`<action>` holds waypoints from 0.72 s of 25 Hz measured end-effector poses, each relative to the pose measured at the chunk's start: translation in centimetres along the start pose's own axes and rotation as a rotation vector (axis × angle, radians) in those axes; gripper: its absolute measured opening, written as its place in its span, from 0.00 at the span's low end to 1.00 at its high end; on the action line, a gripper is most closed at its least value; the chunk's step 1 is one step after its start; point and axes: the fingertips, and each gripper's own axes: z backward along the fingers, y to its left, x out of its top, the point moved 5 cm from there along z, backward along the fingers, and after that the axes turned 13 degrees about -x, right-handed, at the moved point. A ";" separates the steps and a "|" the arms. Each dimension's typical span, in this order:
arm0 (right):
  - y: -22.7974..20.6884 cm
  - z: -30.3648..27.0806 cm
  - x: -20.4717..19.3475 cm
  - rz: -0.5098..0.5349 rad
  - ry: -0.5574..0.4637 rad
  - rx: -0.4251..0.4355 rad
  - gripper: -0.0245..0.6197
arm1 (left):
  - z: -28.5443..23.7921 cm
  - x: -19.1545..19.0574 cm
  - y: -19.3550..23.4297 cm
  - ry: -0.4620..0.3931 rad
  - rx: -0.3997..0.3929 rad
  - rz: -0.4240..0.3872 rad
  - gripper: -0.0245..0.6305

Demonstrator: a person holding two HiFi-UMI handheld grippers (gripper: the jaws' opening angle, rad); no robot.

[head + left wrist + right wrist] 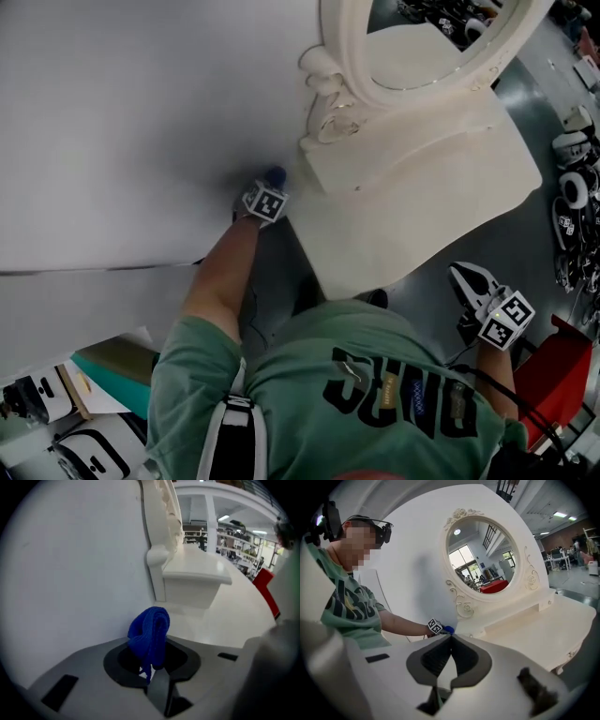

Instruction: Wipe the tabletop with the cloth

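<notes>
A bunched blue cloth (151,633) sticks up from between the jaws of my left gripper (152,654), which is shut on it. In the head view the left gripper (265,200) holds the cloth (275,175) at the white tabletop's (403,234) left edge, beside the mirror base. The right gripper view shows the same cloth (447,630) just off the table's near corner. My right gripper (450,638) is shut with its tips touching and nothing between them. It hangs off the table's near right side (466,278), well away from the cloth.
An oval mirror (422,42) in a carved white frame stands on a raised shelf (197,571) at the back of the table. A white wall (112,112) runs along the left. A red object (553,375) and equipment lie on the floor to the right.
</notes>
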 end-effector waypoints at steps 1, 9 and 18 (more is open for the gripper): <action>-0.1 -0.2 -0.3 -0.007 0.013 -0.010 0.06 | -0.9 -0.1 0.4 0.028 0.012 -0.024 0.17; 3.5 -3.5 -1.2 -0.033 0.040 -0.072 0.06 | -2.2 0.8 1.9 0.154 -0.031 -0.238 0.17; 8.5 -3.9 -3.0 -0.010 0.028 -0.072 0.06 | -1.0 -1.6 -5.6 0.246 -0.209 -0.393 0.17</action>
